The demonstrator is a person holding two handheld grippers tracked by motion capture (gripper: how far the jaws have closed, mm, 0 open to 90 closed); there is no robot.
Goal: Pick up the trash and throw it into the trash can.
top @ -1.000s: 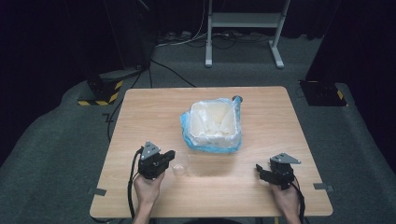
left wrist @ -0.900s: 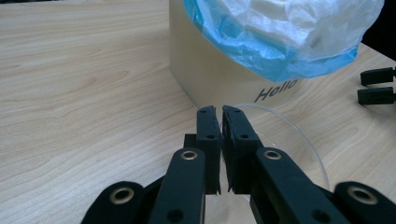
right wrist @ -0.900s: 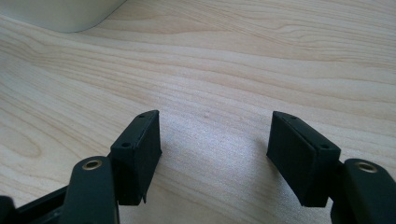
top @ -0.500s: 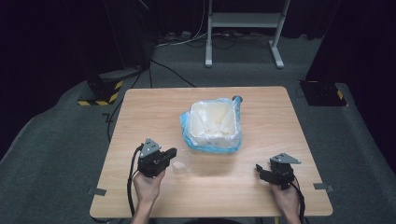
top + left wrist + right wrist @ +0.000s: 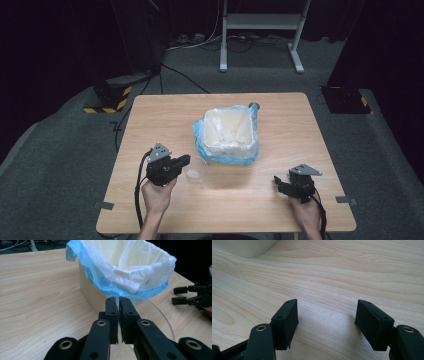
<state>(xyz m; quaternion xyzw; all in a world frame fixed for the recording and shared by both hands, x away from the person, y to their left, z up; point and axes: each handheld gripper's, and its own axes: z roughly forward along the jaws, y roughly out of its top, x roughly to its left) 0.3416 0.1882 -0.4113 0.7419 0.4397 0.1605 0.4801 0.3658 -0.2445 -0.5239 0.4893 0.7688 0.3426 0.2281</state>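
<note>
Clear plastic cup (image 5: 194,173) pinched by its rim in the left tool (image 5: 186,161), jaws closed on the thin wall, at about 7 o'clock from the lined bin (image 5: 227,134) and near its front corner. Bin, lined with a white-and-blue bag, stands at the centre of the wooden counter (image 5: 165,115). Right tool (image 5: 278,184), at 4 o'clock from the bin, sits low over the counter with jaws spread and nothing between them.

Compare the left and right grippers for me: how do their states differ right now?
The left gripper has its jaws shut on the rim of a clear plastic cup; the right gripper stands open with nothing between its jaws. The left sits beside the lined bin, the right farther off. Both are black and hand-held.
</note>
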